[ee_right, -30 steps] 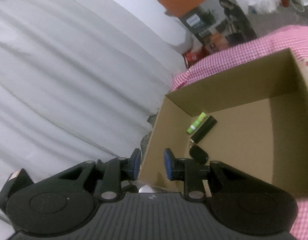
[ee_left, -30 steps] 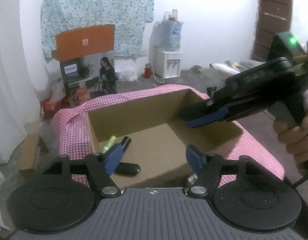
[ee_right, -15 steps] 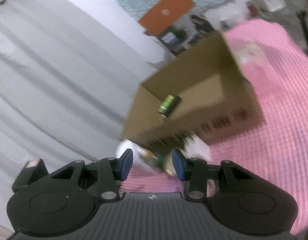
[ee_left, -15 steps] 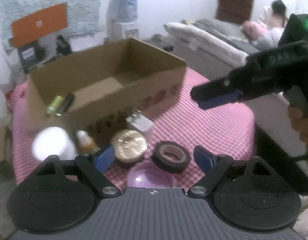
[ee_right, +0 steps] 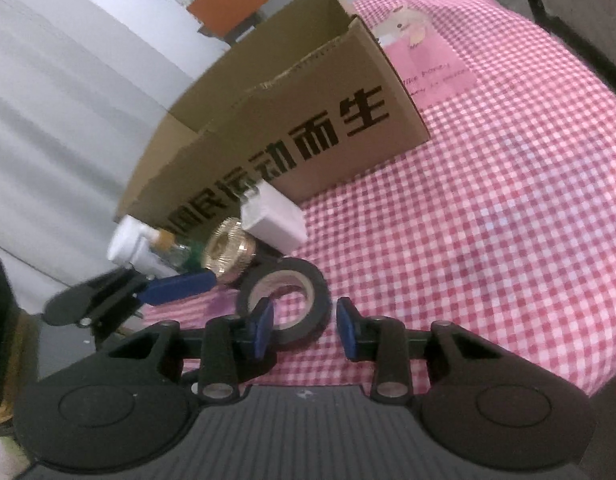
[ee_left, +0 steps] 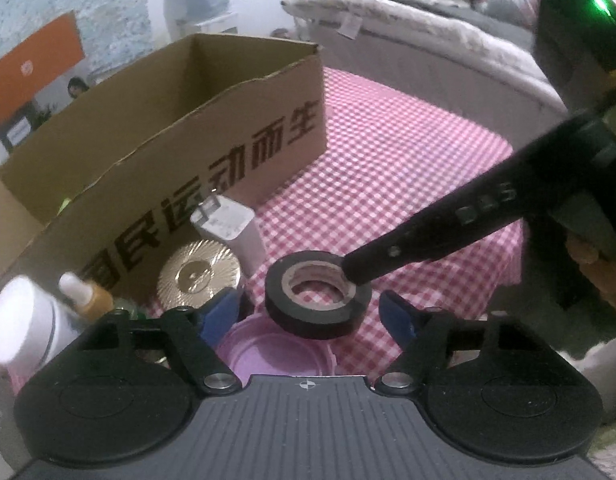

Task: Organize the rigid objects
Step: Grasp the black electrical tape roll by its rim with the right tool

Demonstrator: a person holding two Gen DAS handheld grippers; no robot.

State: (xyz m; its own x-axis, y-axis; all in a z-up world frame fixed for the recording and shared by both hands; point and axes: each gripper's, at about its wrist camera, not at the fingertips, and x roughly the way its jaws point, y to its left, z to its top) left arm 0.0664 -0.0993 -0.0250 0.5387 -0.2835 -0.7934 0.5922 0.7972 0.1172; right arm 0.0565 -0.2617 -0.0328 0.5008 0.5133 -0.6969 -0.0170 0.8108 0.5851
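Both views dropped from the cardboard box interior to the black tape roll on the near surface. Right hand-held gripper released, straddling its rim (pick next, likely); left hand-held gripper released, empty.

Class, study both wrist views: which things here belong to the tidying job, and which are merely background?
Belong to the job:
cardboard box
black tape roll
white charger
gold-lidded jar
dropper bottle
white bottle
right gripper, jaws open

Just background:
checked tablecloth
bed
orange box
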